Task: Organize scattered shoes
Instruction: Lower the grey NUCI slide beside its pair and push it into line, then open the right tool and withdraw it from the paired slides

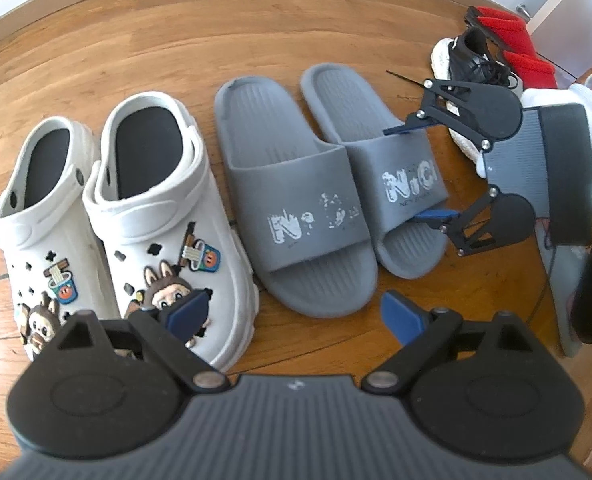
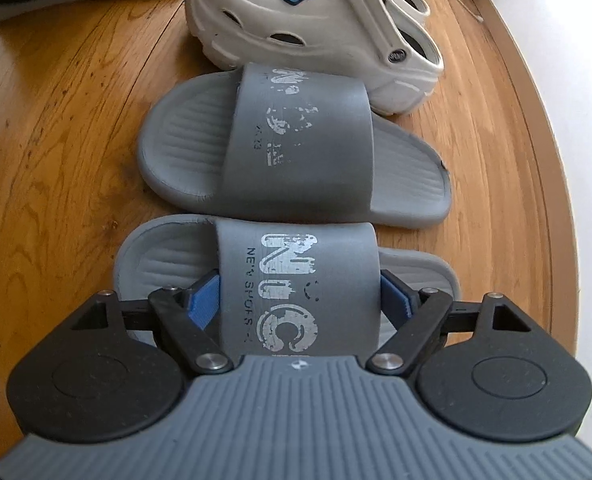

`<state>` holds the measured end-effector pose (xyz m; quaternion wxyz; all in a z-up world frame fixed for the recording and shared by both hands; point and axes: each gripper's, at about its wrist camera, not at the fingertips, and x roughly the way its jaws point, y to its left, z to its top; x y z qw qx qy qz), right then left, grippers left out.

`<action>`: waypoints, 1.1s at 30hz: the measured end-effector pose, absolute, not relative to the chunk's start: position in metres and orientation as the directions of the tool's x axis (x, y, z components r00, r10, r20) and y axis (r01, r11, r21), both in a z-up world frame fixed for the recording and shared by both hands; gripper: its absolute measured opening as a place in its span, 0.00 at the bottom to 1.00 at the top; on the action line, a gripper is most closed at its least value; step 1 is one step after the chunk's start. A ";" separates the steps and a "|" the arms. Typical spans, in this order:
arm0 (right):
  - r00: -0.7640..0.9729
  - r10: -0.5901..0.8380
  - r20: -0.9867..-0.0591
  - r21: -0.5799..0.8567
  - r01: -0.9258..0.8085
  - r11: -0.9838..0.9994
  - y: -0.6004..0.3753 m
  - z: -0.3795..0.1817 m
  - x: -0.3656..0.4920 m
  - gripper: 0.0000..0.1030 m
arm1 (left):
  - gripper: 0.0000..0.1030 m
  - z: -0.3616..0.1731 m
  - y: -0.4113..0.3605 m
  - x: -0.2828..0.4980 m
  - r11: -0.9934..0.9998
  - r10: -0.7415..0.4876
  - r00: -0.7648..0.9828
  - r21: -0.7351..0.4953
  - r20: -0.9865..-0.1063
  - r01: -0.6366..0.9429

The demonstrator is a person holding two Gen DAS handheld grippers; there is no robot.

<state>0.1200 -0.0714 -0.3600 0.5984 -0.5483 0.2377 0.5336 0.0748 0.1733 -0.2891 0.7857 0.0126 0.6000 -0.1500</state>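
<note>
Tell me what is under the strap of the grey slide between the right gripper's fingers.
Under the strap only ribbed grey footbed shows at both openings. The strap covers the rest. The right gripper straddles it.

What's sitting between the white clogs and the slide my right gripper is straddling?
The other grey slide, with the worn logo, lies between the white clogs and the straddled slide; the right wrist view shows it.

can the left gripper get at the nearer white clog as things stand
Probably yes: the left gripper hangs open and empty just above the white clog, one blue pad over its toe, nothing between them.
</note>
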 end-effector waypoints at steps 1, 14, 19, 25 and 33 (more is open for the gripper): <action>0.325 0.385 -0.864 -0.416 -0.891 -0.181 -0.072 -0.361 0.119 0.78 | 0.91 -0.289 0.173 0.074 0.954 -0.222 0.235 -0.161 -0.946 0.253; 0.293 0.397 -0.870 -0.387 -0.904 -0.183 -0.072 -0.356 0.123 0.79 | 0.91 -0.291 0.174 0.073 0.953 -0.226 0.232 -0.166 -0.946 0.253; 0.308 0.450 -0.838 -0.385 -0.919 -0.089 -0.087 -0.345 0.126 0.80 | 0.91 -0.291 0.174 0.074 0.951 -0.230 0.239 -0.166 -0.943 0.260; 0.342 0.523 -0.781 -0.358 -0.931 0.073 -0.146 -0.323 0.122 0.80 | 0.91 -0.288 0.170 0.077 0.945 -0.235 0.258 -0.159 -0.937 0.284; 0.319 0.470 -0.823 -0.234 -0.944 0.231 -0.176 -0.310 0.135 0.81 | 0.91 -0.292 0.155 0.079 0.936 -0.228 0.244 -0.143 -0.943 0.322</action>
